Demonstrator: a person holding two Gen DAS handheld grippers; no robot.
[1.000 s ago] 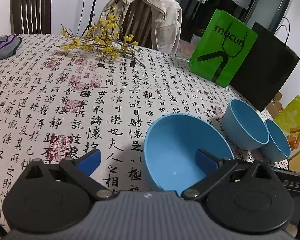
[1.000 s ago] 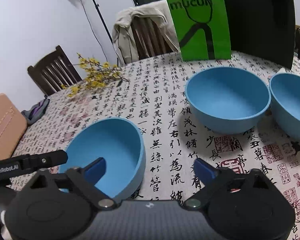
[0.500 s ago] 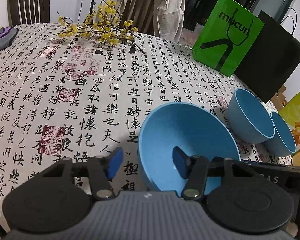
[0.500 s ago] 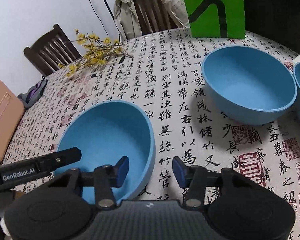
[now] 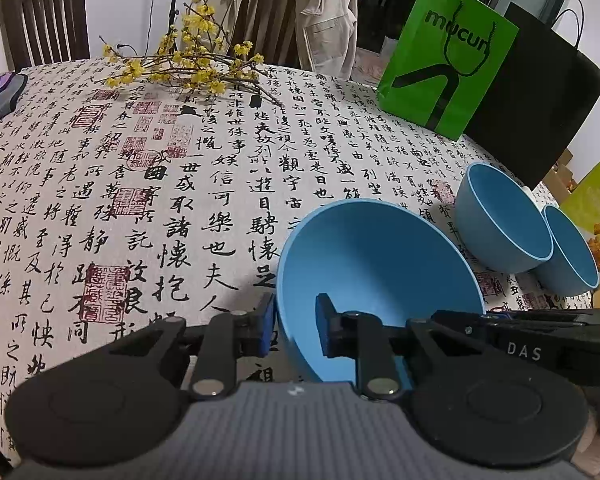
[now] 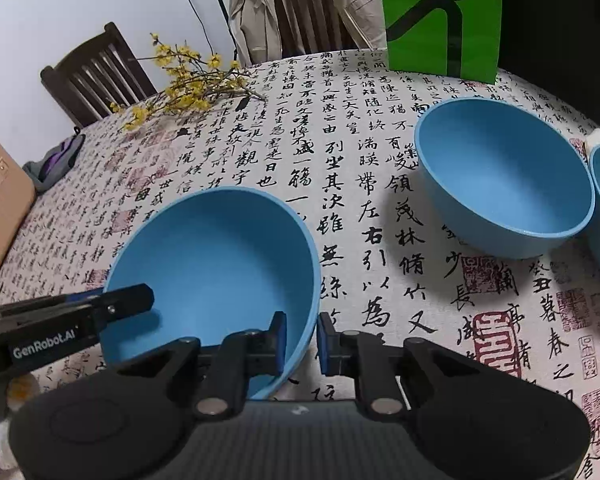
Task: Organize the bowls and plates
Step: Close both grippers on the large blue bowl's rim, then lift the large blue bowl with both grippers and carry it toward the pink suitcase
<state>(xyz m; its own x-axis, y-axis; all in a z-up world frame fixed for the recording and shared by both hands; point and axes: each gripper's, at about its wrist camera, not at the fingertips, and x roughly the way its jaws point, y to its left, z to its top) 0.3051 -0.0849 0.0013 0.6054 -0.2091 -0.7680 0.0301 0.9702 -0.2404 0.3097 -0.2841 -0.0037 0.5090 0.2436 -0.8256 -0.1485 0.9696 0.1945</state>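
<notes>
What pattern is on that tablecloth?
Black calligraphy characters with red seal stamps on the pale tablecloth, clearest in the left wrist view.

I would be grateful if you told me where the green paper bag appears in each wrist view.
Left wrist view: the green paper bag stands upper right, at the table's far edge, beside a black bag.
Right wrist view: it stands top centre-right, cropped by the picture's upper edge.
Shared landmark: the yellow flower sprig, left of the bag.

Two close, downward wrist views, shared blue bowl (image 5: 376, 264)
</notes>
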